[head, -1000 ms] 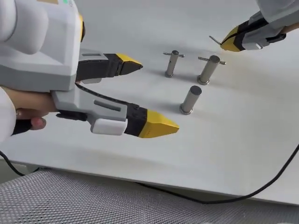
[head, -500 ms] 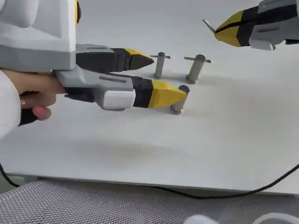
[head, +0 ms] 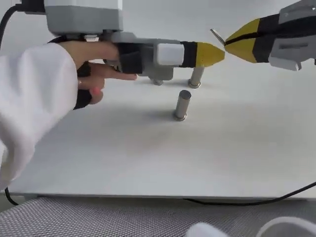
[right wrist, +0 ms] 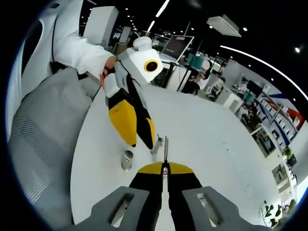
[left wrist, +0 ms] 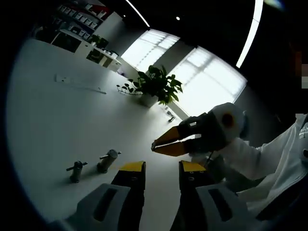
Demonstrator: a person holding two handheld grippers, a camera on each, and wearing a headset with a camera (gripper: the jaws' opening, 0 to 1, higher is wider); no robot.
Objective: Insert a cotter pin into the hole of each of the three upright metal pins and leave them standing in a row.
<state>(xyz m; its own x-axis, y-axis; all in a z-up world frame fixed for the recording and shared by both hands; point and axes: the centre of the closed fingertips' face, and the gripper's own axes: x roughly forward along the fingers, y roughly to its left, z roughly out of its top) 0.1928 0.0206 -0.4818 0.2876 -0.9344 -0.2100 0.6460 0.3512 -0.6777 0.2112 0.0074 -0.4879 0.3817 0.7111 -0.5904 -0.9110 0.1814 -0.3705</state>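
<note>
Head view: right gripper clamped on the cotter pin, raised over the table, likely lining up for the bare pin standing in front. Left gripper near it, almost tip to tip.
Left gripper view: own jaws apart, holding nothing (probably free to steady the pin). Rear pin and neighbour pin each carry 1 cotter.
Right gripper view: cotter sticks straight out past the tips.
0 containers.

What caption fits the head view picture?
Right yellow-tipped tongs hold a thin metal cotter pin; a bare upright steel pin stands nearby.
</note>
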